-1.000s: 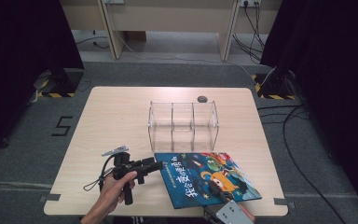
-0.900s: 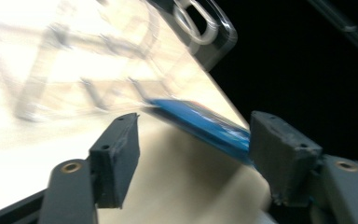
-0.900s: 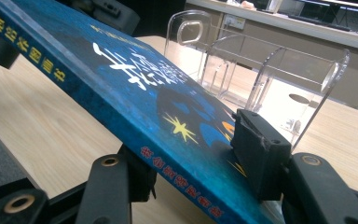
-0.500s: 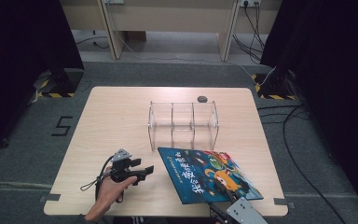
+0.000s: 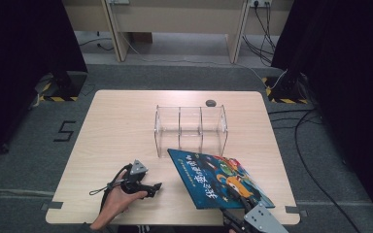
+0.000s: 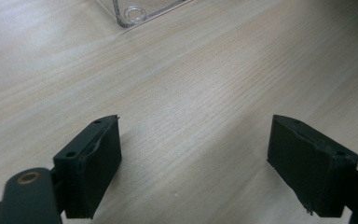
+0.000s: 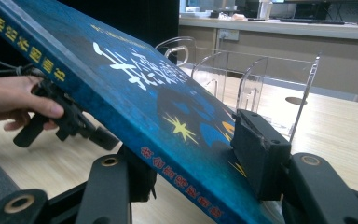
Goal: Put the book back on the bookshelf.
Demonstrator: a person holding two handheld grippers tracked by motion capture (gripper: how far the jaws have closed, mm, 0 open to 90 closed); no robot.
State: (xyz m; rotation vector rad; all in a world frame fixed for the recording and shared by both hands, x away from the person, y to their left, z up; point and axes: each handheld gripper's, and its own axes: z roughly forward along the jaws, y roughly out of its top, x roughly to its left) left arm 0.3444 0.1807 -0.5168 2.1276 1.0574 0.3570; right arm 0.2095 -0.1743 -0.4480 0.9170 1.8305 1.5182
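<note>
A blue picture book [image 5: 218, 178] lies tilted at the table's near right, its far edge by a clear acrylic divider rack [image 5: 190, 127]. My right gripper [image 5: 238, 213] holds the book's near edge. In the right gripper view the right gripper [image 7: 196, 163] is shut on the book [image 7: 135, 88], one jaw under it and one on the cover, and the near edge is raised. My left gripper [image 5: 148, 188] rests low over the table left of the book, held by a hand [image 5: 114, 204]. The left gripper [image 6: 193, 135] is open over bare wood.
A small dark round object [image 5: 210, 102] sits behind the rack near the far edge. The rack's corner [image 6: 133, 11] shows at the top of the left gripper view. Light wooden table [image 5: 116, 126]; grey floor and cables lie around it.
My left gripper has drawn back from the book's left edge toward the near side. My right gripper has come in from the bottom, and the book has shifted slightly right.
</note>
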